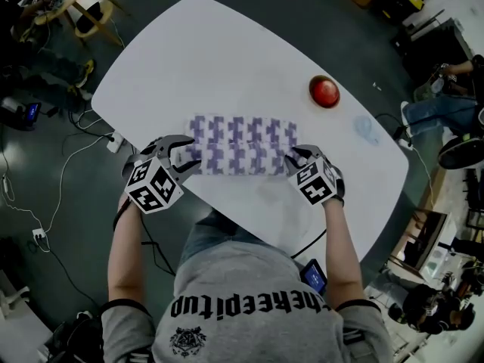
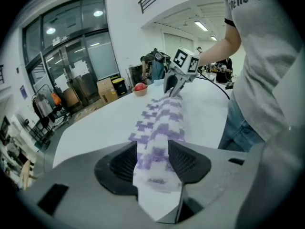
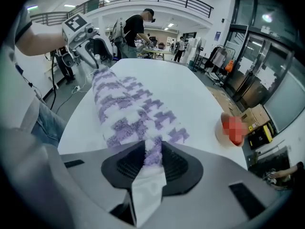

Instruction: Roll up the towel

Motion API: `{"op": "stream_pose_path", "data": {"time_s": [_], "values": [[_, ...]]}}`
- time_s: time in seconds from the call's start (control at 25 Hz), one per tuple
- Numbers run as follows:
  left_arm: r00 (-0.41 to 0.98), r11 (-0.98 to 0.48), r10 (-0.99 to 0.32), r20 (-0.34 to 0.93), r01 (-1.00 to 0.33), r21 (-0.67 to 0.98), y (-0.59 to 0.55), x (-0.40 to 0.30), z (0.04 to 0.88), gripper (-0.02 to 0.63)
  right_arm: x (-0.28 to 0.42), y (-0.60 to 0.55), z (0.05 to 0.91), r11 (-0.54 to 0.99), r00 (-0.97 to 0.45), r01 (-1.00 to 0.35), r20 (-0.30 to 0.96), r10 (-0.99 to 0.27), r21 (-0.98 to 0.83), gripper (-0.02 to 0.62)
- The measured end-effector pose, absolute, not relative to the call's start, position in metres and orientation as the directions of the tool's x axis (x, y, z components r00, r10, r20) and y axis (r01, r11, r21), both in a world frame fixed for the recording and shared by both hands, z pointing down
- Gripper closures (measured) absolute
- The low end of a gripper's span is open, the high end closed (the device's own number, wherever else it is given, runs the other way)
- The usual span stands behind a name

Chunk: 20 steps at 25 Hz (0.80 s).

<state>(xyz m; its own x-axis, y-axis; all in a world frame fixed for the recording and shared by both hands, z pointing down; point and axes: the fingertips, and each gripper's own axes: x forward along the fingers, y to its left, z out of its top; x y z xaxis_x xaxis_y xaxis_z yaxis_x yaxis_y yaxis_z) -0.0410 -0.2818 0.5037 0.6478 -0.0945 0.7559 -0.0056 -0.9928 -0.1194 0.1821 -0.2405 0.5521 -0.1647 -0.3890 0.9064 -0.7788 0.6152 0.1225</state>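
Gripper views alone show left tongs and right tongs pinching towel ends

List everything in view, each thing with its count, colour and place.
purple-and-white patterned towel: one, purple and white, lying across the table's near side, stretched between the two tools
white oval table: one, white, filling the middle of the head view
red round bowl-like object: one, red, on the table beyond the towel's right end
wooden chair: one, light brown, on the floor past the table's far left end
grey printed T-shirt: one, grey, on the person at the table's near edge
left tool: one, grey with a black-and-white marker cube, jaws around the towel's left end
right tool: one, same colours, jaws pinching the towel's right end
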Motion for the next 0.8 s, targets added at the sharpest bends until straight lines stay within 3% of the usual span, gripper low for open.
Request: {"op": "stream_pose_path", "data": {"time_s": [0.2,0.4,0.6,0.8], "values": [[0.502,-0.983,-0.029,0.864,0.141,-0.115,-0.246,-0.047,0.544,0.379,0.183,-0.244,0.554,0.607,-0.163,-0.785,0.903,-0.396,0.124,0.488],[0.461,-0.989,-0.029,0.887,0.116,-0.093,-0.245,-0.046,0.567,0.370,0.176,-0.235,0.537,0.654,-0.175,-0.735,0.882,-0.437,0.178,0.488],[0.431,-0.986,-0.027,0.902,0.138,-0.095,-0.246,-0.047,0.573,0.367,0.165,-0.205,0.528,0.750,-0.195,-0.623,0.884,-0.425,0.224,0.407],[0.393,-0.979,-0.045,0.918,0.165,-0.118,-0.247,-0.047,0.579,0.367,0.163,-0.192,0.553,0.816,-0.110,-0.494,0.910,-0.400,0.299,0.377]]}}
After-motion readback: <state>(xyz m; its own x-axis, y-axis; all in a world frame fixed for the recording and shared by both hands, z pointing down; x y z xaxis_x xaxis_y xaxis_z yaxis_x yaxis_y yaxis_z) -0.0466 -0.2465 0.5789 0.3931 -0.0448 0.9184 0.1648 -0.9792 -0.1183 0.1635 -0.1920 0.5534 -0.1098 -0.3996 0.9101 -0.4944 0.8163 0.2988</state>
